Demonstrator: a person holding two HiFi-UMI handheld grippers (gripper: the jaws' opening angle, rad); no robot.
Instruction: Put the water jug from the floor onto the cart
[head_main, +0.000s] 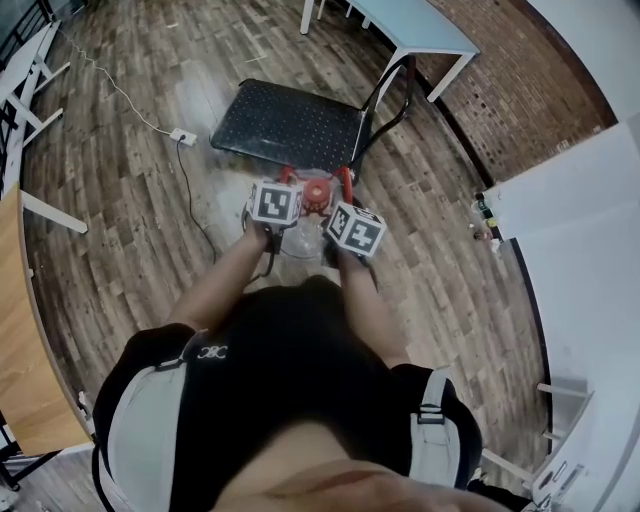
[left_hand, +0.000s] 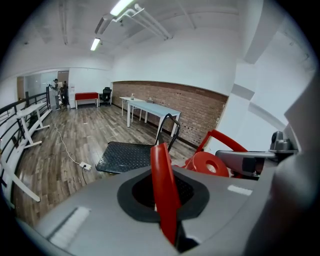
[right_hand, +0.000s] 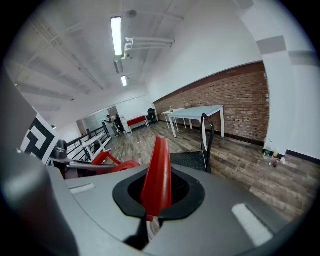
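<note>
The left gripper (left_hand: 167, 220) is closed on a red carrying handle (left_hand: 160, 170) of the water jug (head_main: 315, 192). The right gripper (right_hand: 150, 210) is clamped on the opposite handle (right_hand: 159, 165). The jug sits between both grippers, just beside the handle end of the black platform cart (head_main: 285, 125), apparently not on its deck.

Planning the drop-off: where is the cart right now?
In the head view the cart sits upper centre, just beyond the water jug, near the pale table.
</note>
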